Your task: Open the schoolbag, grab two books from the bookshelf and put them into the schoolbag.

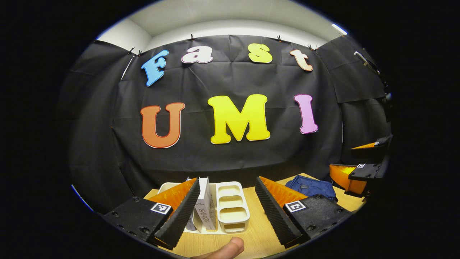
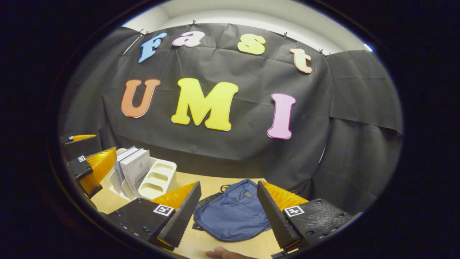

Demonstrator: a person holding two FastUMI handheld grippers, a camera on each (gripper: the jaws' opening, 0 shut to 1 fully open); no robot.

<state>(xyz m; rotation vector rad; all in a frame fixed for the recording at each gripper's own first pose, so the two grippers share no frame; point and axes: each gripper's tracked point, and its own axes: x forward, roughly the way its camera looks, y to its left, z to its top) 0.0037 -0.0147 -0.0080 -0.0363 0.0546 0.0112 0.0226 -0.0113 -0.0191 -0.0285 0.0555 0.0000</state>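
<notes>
A blue schoolbag (image 2: 233, 212) lies flat on the wooden table, its zip side up; it also shows at the right (image 1: 311, 187). My right gripper (image 2: 228, 210) hovers open just in front of it, holding nothing. Two or three white books (image 2: 133, 169) stand upright in a white slotted bookshelf (image 2: 160, 178) at the left. My left gripper (image 1: 226, 210) is open above the table, facing that bookshelf (image 1: 231, 207) with the books (image 1: 203, 208) close to its left finger. The other gripper (image 1: 359, 169) shows at the right edge.
The wooden table (image 2: 215, 183) ends at the black cloth wall behind the bag and shelf. A fingertip (image 1: 224, 250) pokes in at the bottom of the left gripper view. The left gripper (image 2: 88, 158) shows at the far left of the right gripper view.
</notes>
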